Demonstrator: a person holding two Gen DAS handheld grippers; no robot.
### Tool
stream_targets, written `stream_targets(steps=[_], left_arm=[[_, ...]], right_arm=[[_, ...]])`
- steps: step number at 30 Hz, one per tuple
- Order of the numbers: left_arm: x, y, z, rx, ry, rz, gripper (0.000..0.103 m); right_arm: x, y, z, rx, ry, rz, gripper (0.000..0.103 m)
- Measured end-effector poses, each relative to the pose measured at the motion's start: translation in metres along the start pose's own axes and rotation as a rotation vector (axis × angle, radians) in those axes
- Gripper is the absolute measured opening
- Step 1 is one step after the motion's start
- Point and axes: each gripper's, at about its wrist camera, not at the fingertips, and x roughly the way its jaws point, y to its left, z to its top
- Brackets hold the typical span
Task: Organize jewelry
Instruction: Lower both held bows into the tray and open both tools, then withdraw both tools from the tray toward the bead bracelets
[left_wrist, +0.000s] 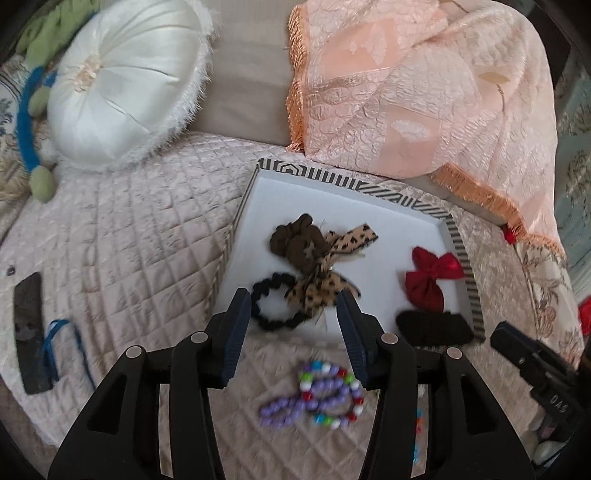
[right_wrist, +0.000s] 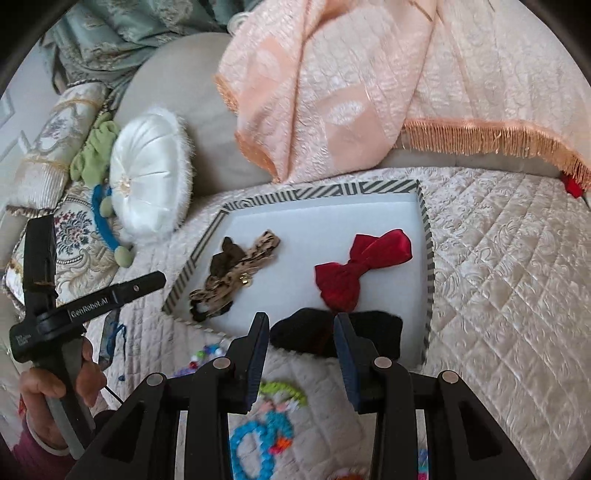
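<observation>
Left gripper (left_wrist: 293, 325) hangs wide open and empty above the quilt (left_wrist: 129, 240), its fingertips at the near edge of the striped tray (left_wrist: 332, 182). Under it on the quilt lies a purple bead bracelet (left_wrist: 295, 402) tangled with a multicoloured one (left_wrist: 334, 391). On the tray's white floor sit a brown scrunchie (left_wrist: 295, 240), a leopard bow (left_wrist: 325, 273) on top of it, a black scrunchie (left_wrist: 273, 306) touching the bow, a red bow (left_wrist: 430, 277) by the right wall and a black clip (left_wrist: 434, 328) at the near corner. Right gripper (right_wrist: 301, 332), jaws also spread with nothing between them, points at that black clip. Beneath it on the quilt lie a green bracelet (right_wrist: 284, 391) and a blue one (right_wrist: 255, 439). Beyond the tray, a white cushion (left_wrist: 125, 85) and a peach throw (left_wrist: 424, 92) lean on the sofa back.
</observation>
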Motion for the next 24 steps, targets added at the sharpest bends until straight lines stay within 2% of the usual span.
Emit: stream_targets(steps=[8, 15, 24], left_arm=[[-0.034, -0.011, -0.038, 0.052, -0.047, 0.037, 0.048], [-0.058, -0.022, -0.063, 0.074, -0.082, 0.038, 0.048], [-0.074, -0.035, -0.084, 0.089, -0.088, 0.029, 0.048]], right_arm=[[-0.035, 0.023, -0.027, -0.043, -0.053, -0.019, 0.035], [-0.056, 0.031, -0.049, -0.065, -0.067, -0.041, 0.036], [-0.077, 0.037, -0.069, -0.092, -0.073, -0.059, 0.038]])
